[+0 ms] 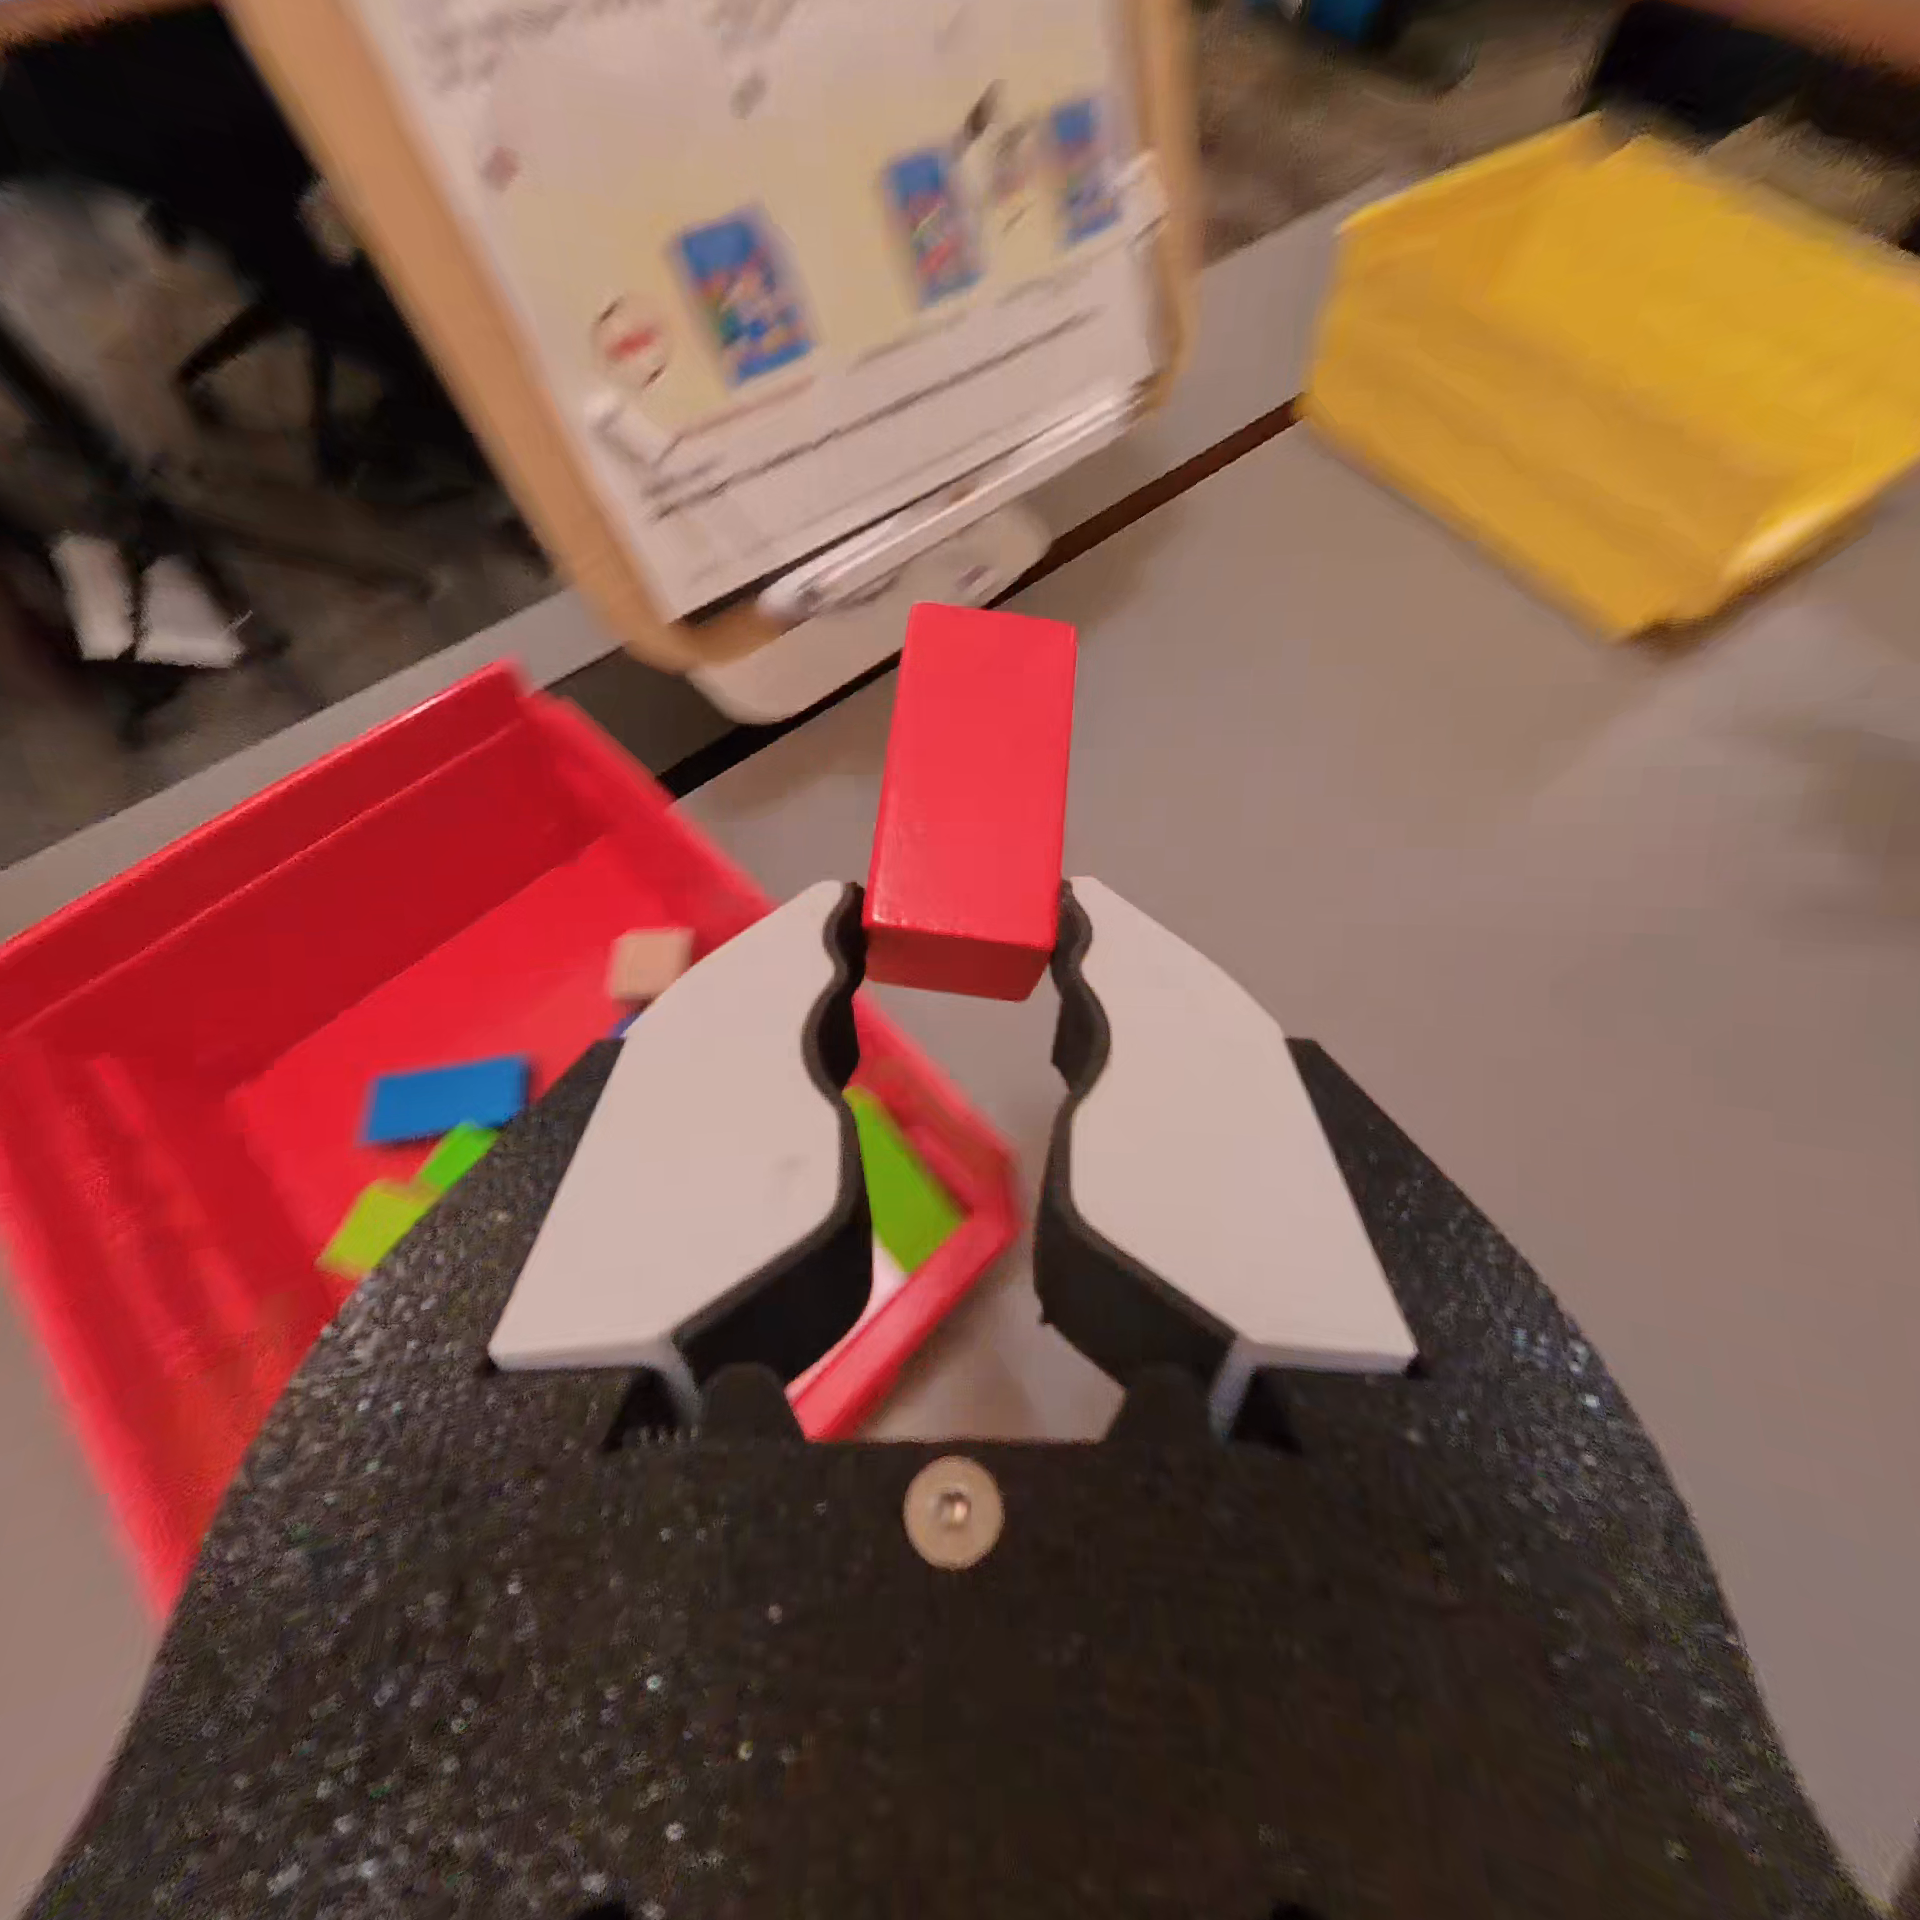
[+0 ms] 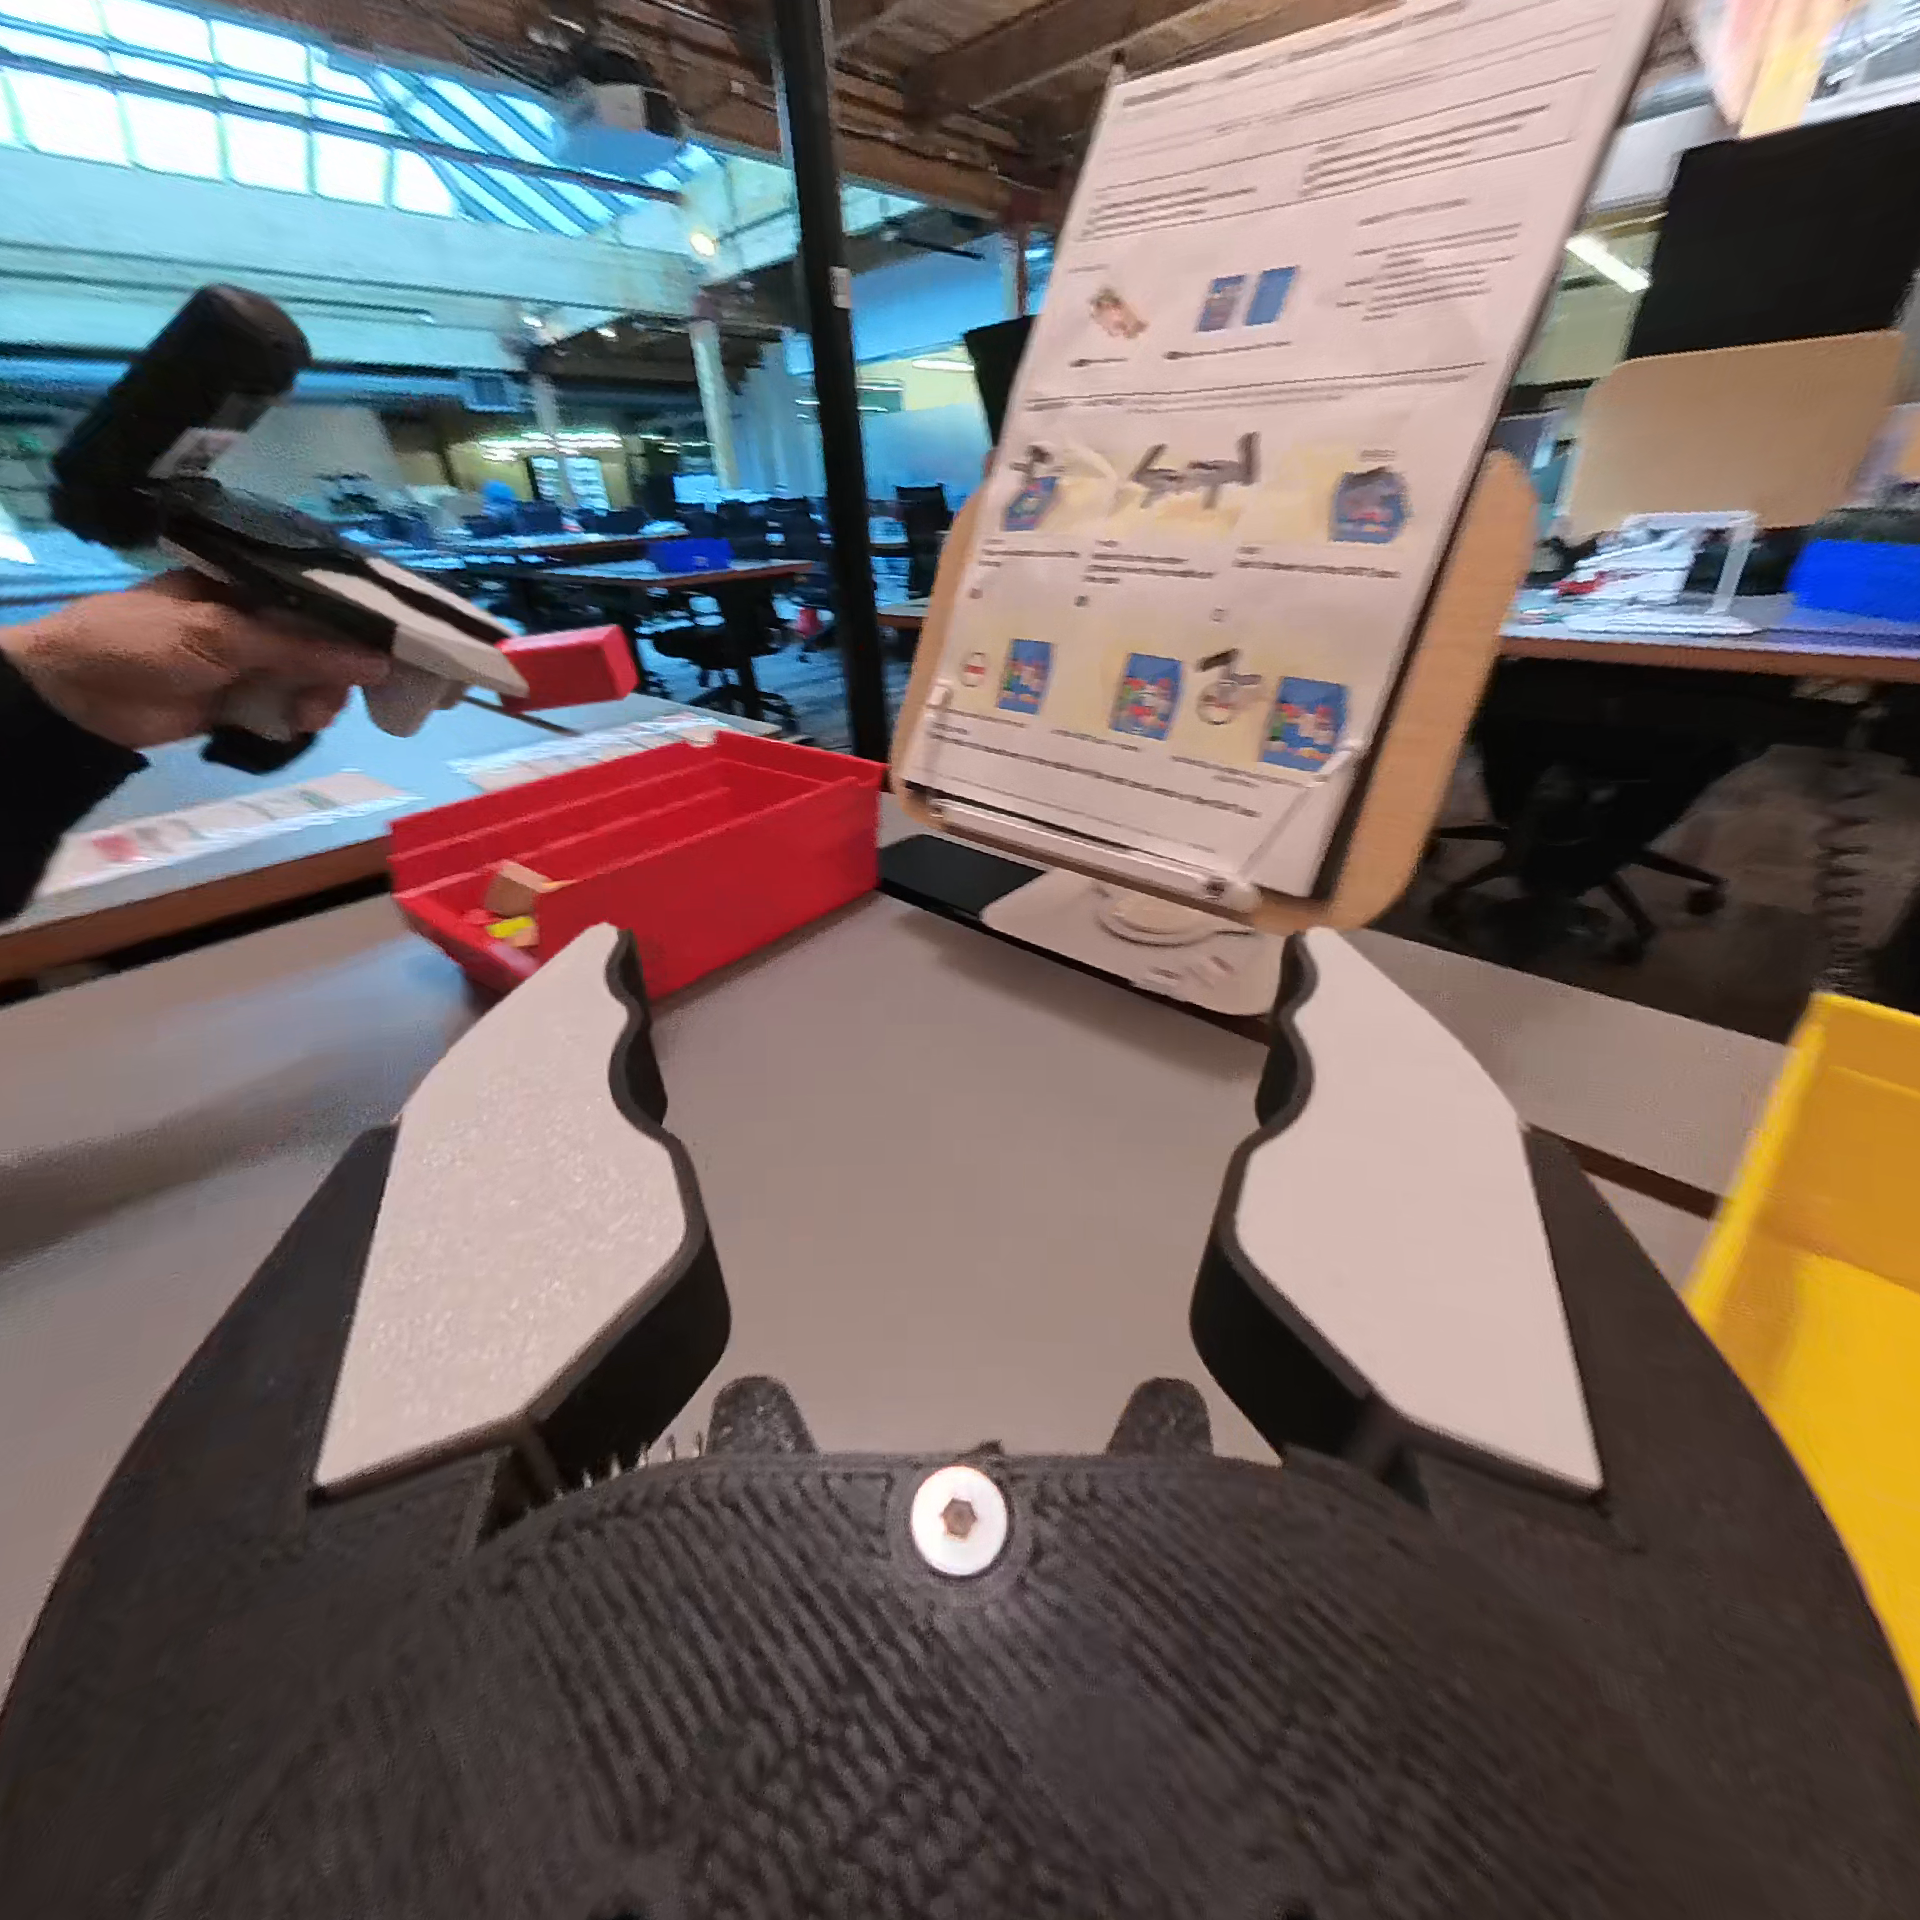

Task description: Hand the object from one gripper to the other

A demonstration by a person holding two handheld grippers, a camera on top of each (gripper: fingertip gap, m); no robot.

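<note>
My left gripper (image 1: 961, 925) is shut on the near end of a red rectangular block (image 1: 971, 800); both pads press on its sides and the block sticks out forward above the grey table (image 1: 1403, 935). In the right wrist view the left gripper (image 2: 509, 675) is held in a hand at the far left, up in the air above the red bin (image 2: 644, 831), with the red block (image 2: 571, 665) at its tips. My right gripper (image 2: 961, 987) is wide open and empty, low over the table, with only table between its fingers.
The red bin (image 1: 312, 935) at the left holds several small coloured blocks. A yellow bin (image 1: 1621, 374) stands at the right, also in the right wrist view (image 2: 1839, 1299). A document stand with a printed sheet (image 2: 1216, 520) stands at the table's far edge. The grippers' ends are close to 35 centimeters from one another.
</note>
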